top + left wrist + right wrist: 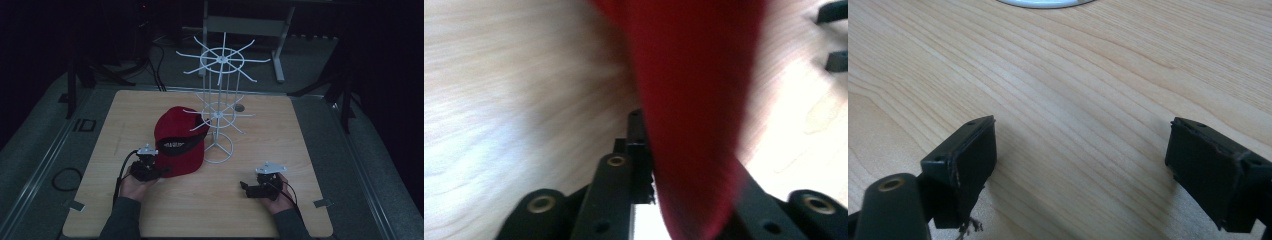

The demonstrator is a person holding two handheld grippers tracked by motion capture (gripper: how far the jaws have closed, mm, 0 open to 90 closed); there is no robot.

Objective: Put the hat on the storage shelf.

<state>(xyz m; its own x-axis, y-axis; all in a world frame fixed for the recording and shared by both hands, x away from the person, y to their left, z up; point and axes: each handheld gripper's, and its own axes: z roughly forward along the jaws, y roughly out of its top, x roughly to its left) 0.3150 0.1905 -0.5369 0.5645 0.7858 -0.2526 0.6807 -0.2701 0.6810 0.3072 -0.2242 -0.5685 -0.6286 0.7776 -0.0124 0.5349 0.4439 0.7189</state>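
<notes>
On the pale wooden tabletop (200, 200), the red cloth baseball cap's (177, 137) brim, pinched between the left gripper's (651, 185) closed fingers (611, 195), should be gripped deep before lifting toward the white wire rack (219, 100), while the right gripper's (1080, 165) fingers (970, 155) are held wide apart, empty.

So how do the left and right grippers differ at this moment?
The left gripper has its jaws closed on the red cap's edge, with red fabric running between them in its own view; the right gripper has its jaws spread wide with bare table between. The left sits against the cap, the right apart from it, near the white rack's base. Both are hand-held, low over the table.
</notes>
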